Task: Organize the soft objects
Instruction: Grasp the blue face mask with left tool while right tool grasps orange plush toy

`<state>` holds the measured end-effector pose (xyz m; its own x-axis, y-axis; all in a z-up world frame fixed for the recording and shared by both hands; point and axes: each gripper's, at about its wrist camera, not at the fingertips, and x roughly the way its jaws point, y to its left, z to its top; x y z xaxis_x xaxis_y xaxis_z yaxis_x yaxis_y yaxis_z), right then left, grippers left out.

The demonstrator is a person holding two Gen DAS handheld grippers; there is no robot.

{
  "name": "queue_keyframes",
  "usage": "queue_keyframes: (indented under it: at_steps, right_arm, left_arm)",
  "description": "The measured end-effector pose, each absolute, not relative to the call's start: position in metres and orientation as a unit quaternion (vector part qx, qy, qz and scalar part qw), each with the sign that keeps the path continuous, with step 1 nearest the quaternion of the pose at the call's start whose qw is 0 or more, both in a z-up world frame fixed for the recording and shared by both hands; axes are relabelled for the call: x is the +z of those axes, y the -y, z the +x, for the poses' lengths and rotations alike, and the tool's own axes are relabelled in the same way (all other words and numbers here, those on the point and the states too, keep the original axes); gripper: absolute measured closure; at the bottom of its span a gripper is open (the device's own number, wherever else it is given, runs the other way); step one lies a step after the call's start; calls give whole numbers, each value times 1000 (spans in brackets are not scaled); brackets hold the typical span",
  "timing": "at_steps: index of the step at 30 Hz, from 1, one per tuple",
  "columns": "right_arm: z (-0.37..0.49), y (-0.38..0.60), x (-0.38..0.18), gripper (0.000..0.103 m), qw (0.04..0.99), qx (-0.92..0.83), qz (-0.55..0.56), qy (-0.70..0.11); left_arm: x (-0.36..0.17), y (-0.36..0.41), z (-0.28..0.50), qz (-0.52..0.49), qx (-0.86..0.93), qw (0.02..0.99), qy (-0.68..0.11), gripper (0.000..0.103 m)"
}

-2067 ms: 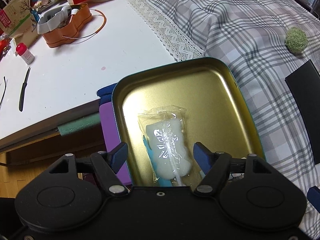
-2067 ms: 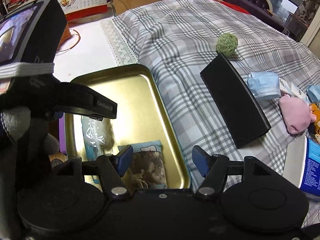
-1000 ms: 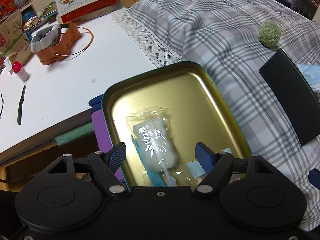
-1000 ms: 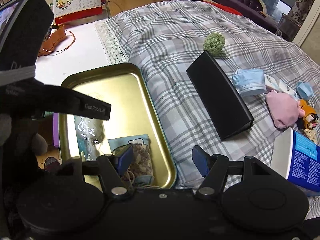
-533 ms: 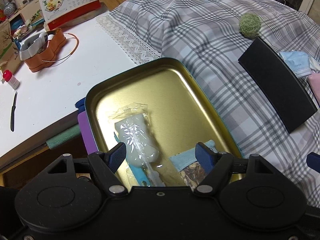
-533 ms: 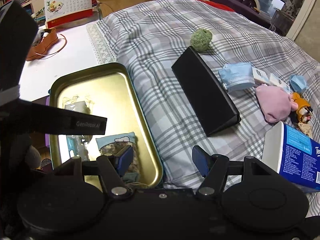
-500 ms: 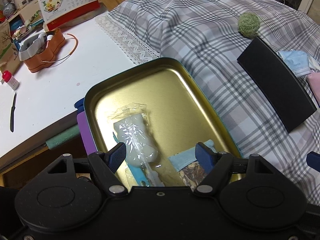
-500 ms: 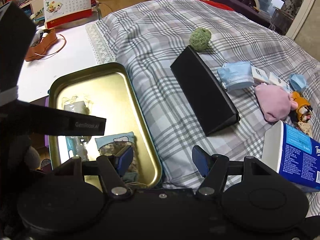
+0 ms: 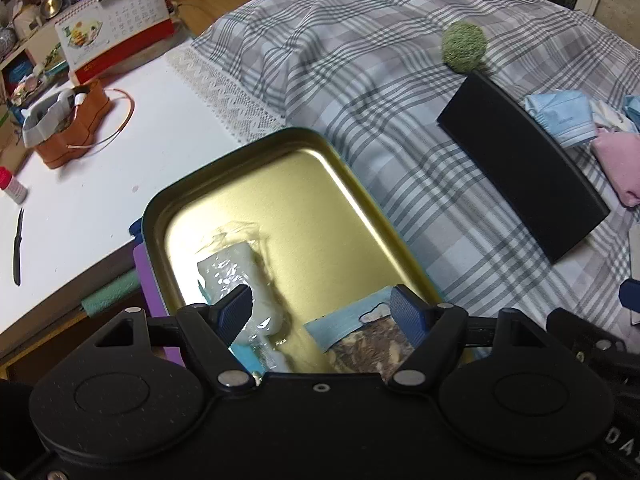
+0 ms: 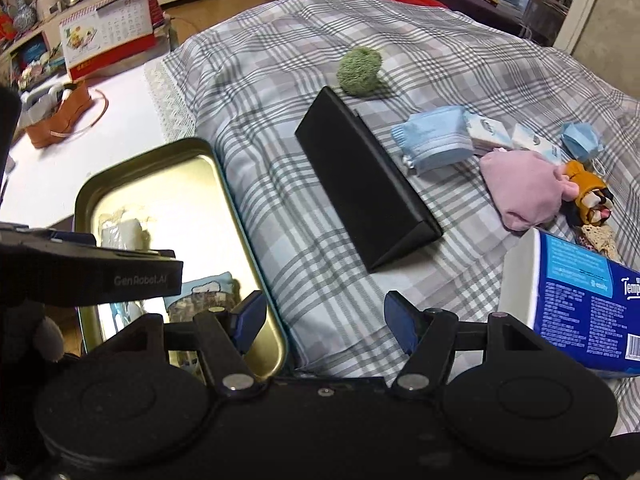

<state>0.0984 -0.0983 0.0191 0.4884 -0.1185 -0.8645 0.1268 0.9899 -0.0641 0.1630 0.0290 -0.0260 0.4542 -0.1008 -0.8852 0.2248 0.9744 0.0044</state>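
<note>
Right wrist view, writing: "GenRobot.AI" on my left tool (image 10: 136, 276); "Temp…" on blue tissue pack (image 10: 580, 288).
Gold metal tray (image 9: 360, 200): two packets.
Bed: one green pompom (image 10: 359, 71).
Tools: both spread, empty.

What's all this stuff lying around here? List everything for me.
Tin tray: one, gold, at the bed's edge.
Clear packet: one, whitish, in the tray.
Printed pouch: one, blue-topped, in the tray.
Black box: one, on the plaid blanket.
Fuzzy ball: one, green, beyond the box.
Pink pouch: one, right of the box.
Blue cloth: one, beside the pink pouch.
Tissue pack: one, blue, far right.
Calendar: one, red-based, on the white table.
Left gripper: open, empty.
Right gripper: open, empty.
</note>
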Motion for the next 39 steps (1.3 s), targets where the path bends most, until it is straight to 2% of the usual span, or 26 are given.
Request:
queue_keyframes:
  at_steps: [8,13,26,31,34,39]
  right_arm:
    - [93,154,57,39,888,-106,55,-444]
    - [99,216,73,34,891,-182,90,-405]
    - [129,397,59,33,817,-349,203,-411]
    - [130,414,40,21,806,-337,251,-418]
    - [139,403,26,21,813,-311,243,-428]
    - [156,384,6,21,824,-315,168,-439]
  left_arm:
    - [-5,-4,166,71,-132,857,-492,30]
    - [6,17,174,82,-149,857,-486,30]
    - [38,85,232,101,-176,851,-484,29]
    - [38,114,240,108,-200,844,-486,26]
    - [32,134,241,119,-217,838,-486,26]
    - [16,168,239,168,-252,825,-477,25]
